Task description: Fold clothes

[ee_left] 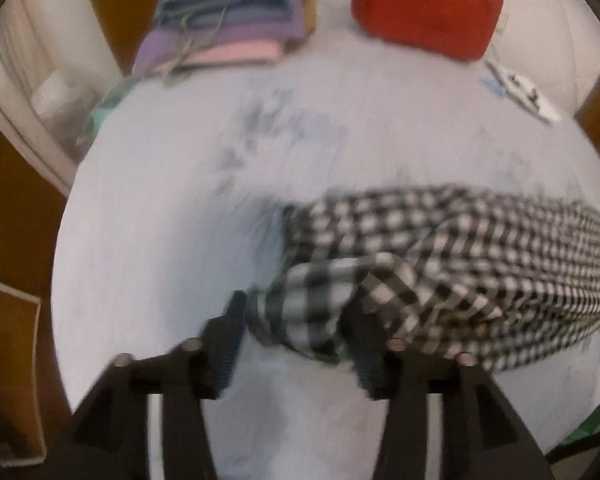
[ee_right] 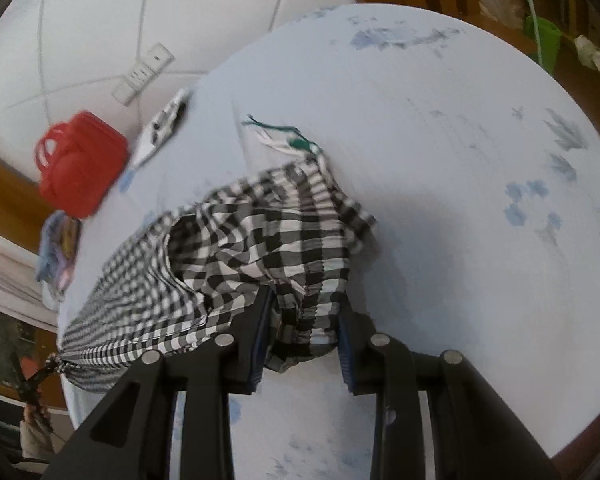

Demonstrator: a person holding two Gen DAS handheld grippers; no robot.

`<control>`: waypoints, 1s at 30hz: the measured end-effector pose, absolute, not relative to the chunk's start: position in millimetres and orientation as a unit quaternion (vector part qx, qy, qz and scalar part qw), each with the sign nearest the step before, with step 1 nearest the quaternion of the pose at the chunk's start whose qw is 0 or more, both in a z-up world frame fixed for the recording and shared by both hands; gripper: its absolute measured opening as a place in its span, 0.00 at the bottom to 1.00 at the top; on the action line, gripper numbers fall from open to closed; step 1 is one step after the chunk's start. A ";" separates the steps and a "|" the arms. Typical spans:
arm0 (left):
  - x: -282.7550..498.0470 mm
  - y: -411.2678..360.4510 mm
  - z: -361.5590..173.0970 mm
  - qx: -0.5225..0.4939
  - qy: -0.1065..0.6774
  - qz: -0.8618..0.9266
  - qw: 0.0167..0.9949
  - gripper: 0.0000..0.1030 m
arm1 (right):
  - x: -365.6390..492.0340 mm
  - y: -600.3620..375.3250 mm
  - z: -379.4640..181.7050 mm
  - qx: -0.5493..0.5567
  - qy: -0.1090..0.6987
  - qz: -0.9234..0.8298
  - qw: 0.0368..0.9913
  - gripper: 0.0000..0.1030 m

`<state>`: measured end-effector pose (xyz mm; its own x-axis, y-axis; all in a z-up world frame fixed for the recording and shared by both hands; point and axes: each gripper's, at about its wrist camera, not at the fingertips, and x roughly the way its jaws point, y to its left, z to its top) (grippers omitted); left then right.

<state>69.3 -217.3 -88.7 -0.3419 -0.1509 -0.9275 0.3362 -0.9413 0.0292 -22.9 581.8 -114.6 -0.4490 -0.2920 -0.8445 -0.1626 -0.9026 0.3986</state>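
Checked garment (ee_left: 440,248): both my grippers, left (ee_left: 288,336) and right (ee_right: 304,336), loosened around bunched ends; risk, fold slumps unevenly.

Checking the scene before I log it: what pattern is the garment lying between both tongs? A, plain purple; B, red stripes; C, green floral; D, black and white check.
D: the checked garment shows black and white squares in both wrist views, spread on the pale tablecloth.
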 end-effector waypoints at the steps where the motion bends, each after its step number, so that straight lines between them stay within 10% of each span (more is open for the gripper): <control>1: 75.7 -219.5 -86.4 0.553 0.087 -0.814 0.153 0.54 | -22.0 582.7 -113.2 0.525 -0.211 -0.824 0.028 0.47; 3: 89.3 -225.2 -74.5 0.543 0.096 -0.819 0.159 0.57 | -19.5 585.4 -107.6 0.525 -0.200 -0.827 0.010 0.62; 11: 81.8 -247.1 -30.3 0.504 0.121 -0.833 0.192 0.75 | -23.8 597.7 -73.4 0.497 -0.201 -0.844 -0.010 0.64; 21: 10.6 -241.7 -102.3 0.584 0.124 -0.784 0.170 0.75 | -91.2 556.6 -97.4 0.548 -0.172 -0.818 -0.009 0.75; 25: 1.1 -234.7 -125.6 0.614 0.126 -0.761 0.167 0.21 | -109.3 552.1 -117.2 0.567 -0.154 -0.808 -0.033 0.85; 26: 1.6 -233.8 -128.0 0.617 0.126 -0.757 0.173 0.20 | -111.8 552.5 -121.4 0.571 -0.157 -0.805 -0.034 0.79; 27: 2.3 -232.5 -127.7 0.615 0.122 -0.759 0.178 0.18 | -113.4 550.9 -125.3 0.580 -0.146 -0.800 -0.038 0.38; 30: 2.4 -228.3 -117.4 0.598 0.090 -0.768 0.212 0.13 | -116.7 538.8 -121.8 0.590 -0.083 -0.802 -0.039 0.24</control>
